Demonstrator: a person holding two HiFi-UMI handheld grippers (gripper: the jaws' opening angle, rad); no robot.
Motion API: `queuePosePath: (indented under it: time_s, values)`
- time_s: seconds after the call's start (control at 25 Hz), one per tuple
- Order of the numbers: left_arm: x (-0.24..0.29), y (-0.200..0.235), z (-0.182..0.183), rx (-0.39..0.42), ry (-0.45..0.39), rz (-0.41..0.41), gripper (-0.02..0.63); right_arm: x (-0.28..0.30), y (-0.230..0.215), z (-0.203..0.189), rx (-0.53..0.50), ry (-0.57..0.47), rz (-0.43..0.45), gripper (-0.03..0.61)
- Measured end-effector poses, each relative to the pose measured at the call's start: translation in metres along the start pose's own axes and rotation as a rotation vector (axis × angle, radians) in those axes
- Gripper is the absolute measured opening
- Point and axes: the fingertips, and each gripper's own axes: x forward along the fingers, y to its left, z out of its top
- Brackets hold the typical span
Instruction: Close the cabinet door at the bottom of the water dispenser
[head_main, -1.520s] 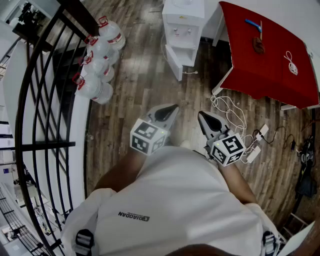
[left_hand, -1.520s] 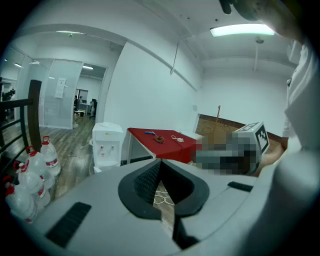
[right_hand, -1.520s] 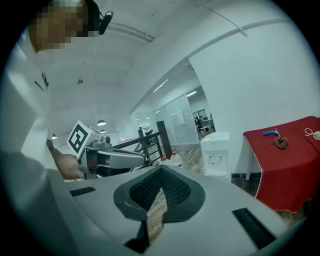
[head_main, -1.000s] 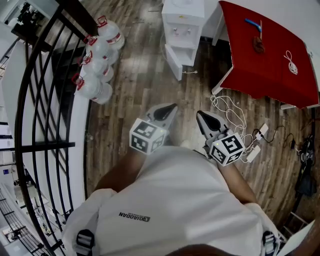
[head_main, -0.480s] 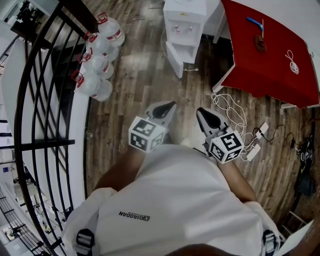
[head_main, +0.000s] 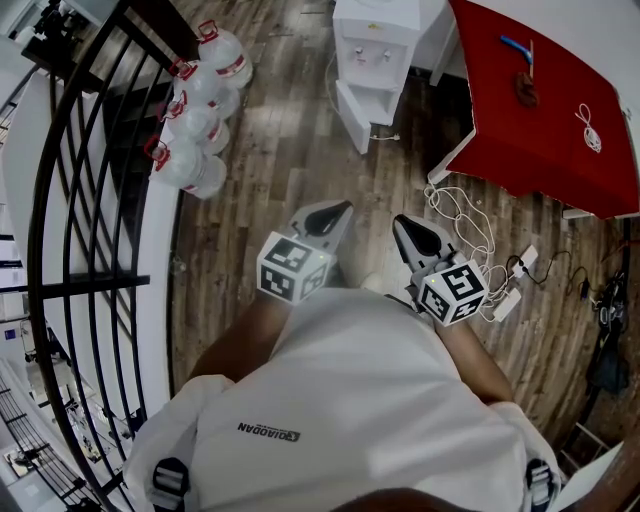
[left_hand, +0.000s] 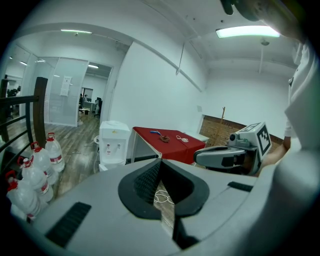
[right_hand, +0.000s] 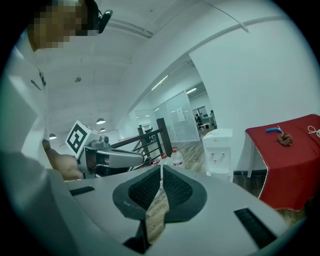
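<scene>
1. Left tongs (head_main: 342, 208): clenched. In the left gripper view the two black pads meet at their tips, and nothing is between them. The tongs are held in front of the person's chest and point towards the water dispenser (head_main: 372, 45).
2. Right tongs (head_main: 402, 222): clenched. In the right gripper view the pads touch at the tip, and nothing is between them. These tongs are just beside the left tongs and do not touch them. They point the same way.
3. Water dispenser: a white unit that stands on the wooden floor (head_main: 285, 170) against the far wall, well apart from both tongs.
4. Cabinet door (head_main: 351, 122): located at the bottom of the dispenser. It stands open, swung out from the cabinet front on the side nearer the bottles. Neither pair of tongs touches it.
5. Red surface (head_main: 550, 110): located immediately to the right of the dispenser. It carries a few small items.
6. Water bottles (head_main: 195, 110): several large bottles with red caps stand in a group to the left of the dispenser, near a black railing (head_main: 70, 200).
7. White cables (head_main: 462, 228): these lie coiled on the floor between the red surface and the right tongs.
</scene>
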Motion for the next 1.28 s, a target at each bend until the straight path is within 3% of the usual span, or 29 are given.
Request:
queuePosePath:
  time_s: [0.52,0.84,1.28]
  values:
    - [0.004,0.042,-0.002,-0.020,0.028,-0.001,-0.006,0.044,0.000,-0.001,0.029,0.044,0.014,0.023]
    - [0.019,0.084,0.001,-0.040,0.055,-0.016,-0.006,0.077,-0.019,-0.004,0.074,0.078,-0.031,0.022]
    - [0.048,0.164,0.034,-0.041,0.047,-0.061,-0.008,0.152,-0.055,0.027,0.075,0.086,-0.116,0.022]
